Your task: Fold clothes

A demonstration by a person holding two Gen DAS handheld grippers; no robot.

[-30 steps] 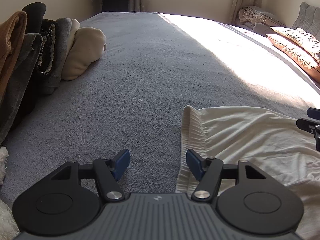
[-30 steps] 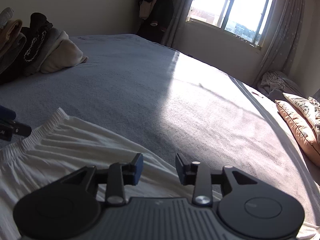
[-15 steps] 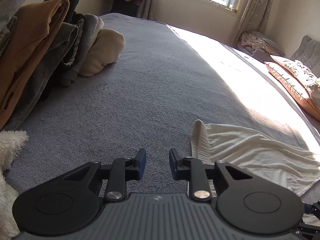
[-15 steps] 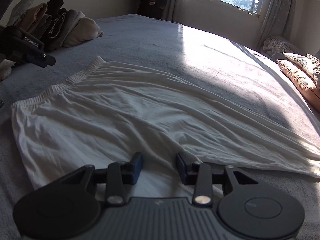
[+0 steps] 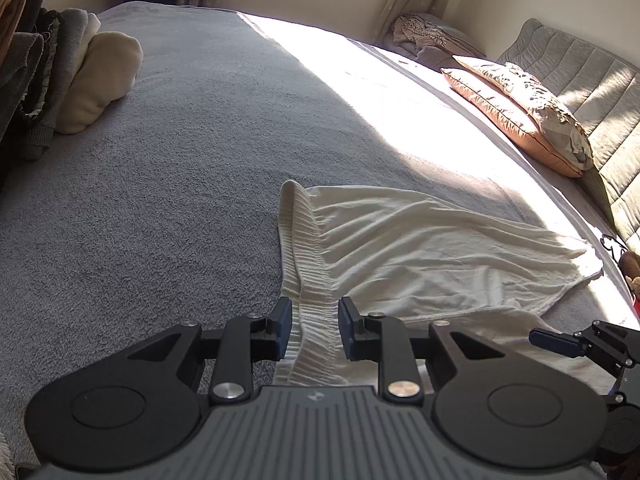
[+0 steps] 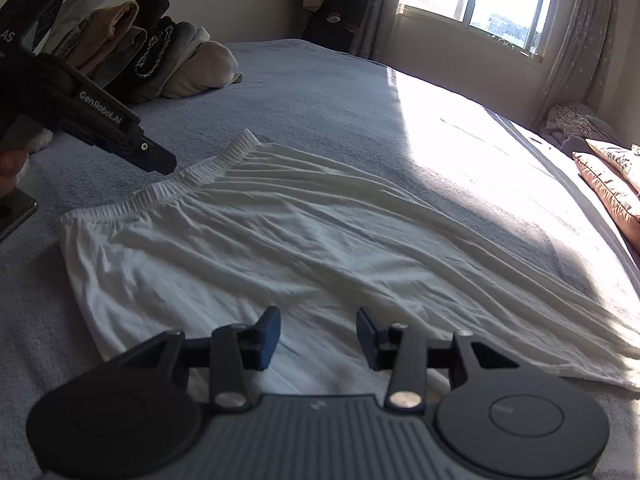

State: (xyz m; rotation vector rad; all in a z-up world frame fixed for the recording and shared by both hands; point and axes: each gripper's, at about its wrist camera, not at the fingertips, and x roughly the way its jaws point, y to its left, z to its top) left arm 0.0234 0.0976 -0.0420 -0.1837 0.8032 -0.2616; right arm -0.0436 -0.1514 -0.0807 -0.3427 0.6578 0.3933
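So the white skirt [image 6: 280,248] is spread flat on the grey bed [image 5: 180,168], elastic waistband [image 5: 304,248] toward the stacked folded clothes [image 6: 160,56]. Left tongs [image 5: 313,332] hang released either side of the waistband; right tongs [image 6: 318,338] are released over the skirt's near edge.

You are working over a white skirt [image 6: 280,248] of thin, matt, crinkled cloth with a ribbed elastic waistband [image 5: 306,248]. It is lying on a nubby grey blanket [image 5: 168,184]. Your grippers' [image 6: 316,330] bodies are looking like matt black plastic, with shiny metal pins.
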